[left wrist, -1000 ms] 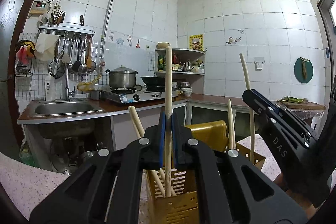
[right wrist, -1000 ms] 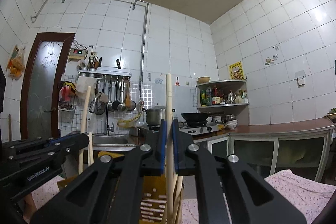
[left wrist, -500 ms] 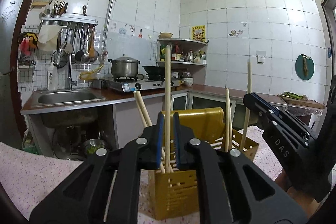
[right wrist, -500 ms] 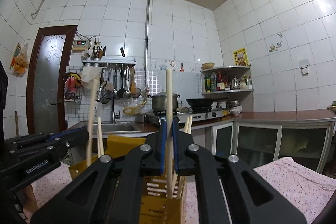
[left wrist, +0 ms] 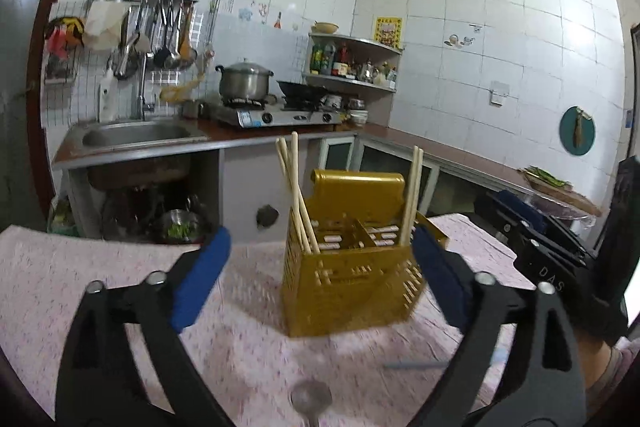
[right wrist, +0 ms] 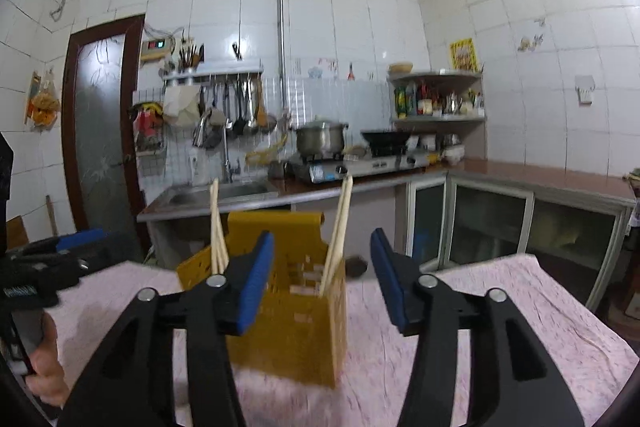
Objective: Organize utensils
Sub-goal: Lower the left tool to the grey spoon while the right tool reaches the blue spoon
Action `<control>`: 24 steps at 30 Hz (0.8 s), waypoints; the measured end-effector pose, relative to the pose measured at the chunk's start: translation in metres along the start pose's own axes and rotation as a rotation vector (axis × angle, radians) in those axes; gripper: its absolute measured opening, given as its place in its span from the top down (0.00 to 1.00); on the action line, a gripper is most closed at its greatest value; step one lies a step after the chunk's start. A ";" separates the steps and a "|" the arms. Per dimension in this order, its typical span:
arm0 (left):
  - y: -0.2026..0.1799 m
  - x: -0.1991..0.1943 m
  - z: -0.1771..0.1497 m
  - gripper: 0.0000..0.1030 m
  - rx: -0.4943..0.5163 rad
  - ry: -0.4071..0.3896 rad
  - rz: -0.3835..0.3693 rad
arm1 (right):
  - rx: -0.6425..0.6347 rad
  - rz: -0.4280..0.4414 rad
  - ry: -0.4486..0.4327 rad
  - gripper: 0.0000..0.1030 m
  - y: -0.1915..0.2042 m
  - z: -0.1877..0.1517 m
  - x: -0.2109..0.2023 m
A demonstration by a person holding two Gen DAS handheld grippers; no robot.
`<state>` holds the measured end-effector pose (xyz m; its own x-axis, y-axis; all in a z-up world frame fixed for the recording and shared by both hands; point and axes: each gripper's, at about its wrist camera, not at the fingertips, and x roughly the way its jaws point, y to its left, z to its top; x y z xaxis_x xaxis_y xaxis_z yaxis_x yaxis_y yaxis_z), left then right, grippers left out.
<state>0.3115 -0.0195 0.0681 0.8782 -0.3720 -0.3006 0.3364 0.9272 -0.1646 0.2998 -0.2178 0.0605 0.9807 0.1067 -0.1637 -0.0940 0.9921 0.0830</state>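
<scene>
Yellow holder (left wrist: 348, 279), frame centre on pink-clothed surface (left wrist: 100, 279), keeps chopsticks (left wrist: 298, 195) upright in separate compartments; left gripper (left wrist: 320, 271) and right gripper (right wrist: 322, 279) jaws spread, empty.

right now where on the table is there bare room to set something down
The pink cloth left of the yellow holder is bare, and so is the stretch to its right in the right wrist view. In front of the holder it is crowded: a spoon and a thin blue stick lie there.
</scene>
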 end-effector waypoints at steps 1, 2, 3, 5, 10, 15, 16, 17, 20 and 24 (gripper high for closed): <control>0.002 -0.007 -0.002 0.06 -0.004 0.017 -0.009 | 0.002 -0.003 0.030 0.44 -0.003 -0.001 -0.005; 0.003 -0.012 -0.003 0.05 -0.006 0.033 -0.011 | 0.003 -0.009 0.049 0.40 -0.004 -0.002 -0.008; 0.004 -0.015 -0.005 0.05 -0.006 0.047 -0.015 | 0.006 -0.012 0.069 0.37 -0.007 -0.004 -0.013; 0.006 -0.023 -0.010 0.05 -0.007 0.085 -0.022 | 0.018 -0.008 0.113 0.33 -0.014 -0.008 -0.022; 0.010 -0.028 -0.031 0.05 0.015 0.236 0.040 | 0.006 -0.035 0.217 0.27 -0.024 -0.022 -0.033; 0.018 -0.019 -0.051 0.05 0.011 0.364 0.118 | -0.026 -0.058 0.356 0.27 -0.027 -0.046 -0.023; 0.020 -0.018 -0.055 0.05 0.010 0.382 0.132 | -0.034 -0.056 0.375 0.27 -0.027 -0.049 -0.020; 0.021 -0.014 -0.061 0.05 0.009 0.416 0.133 | -0.047 -0.048 0.406 0.27 -0.025 -0.055 -0.016; 0.022 -0.007 -0.072 0.05 0.010 0.484 0.136 | -0.097 -0.035 0.466 0.27 -0.017 -0.071 -0.004; 0.019 0.002 -0.087 0.05 0.026 0.548 0.141 | -0.097 -0.011 0.542 0.27 -0.013 -0.091 0.016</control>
<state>0.2906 -0.0065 -0.0175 0.6127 -0.2063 -0.7629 0.2434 0.9677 -0.0662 0.3007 -0.2232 -0.0326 0.7553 0.0896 -0.6492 -0.1247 0.9922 -0.0081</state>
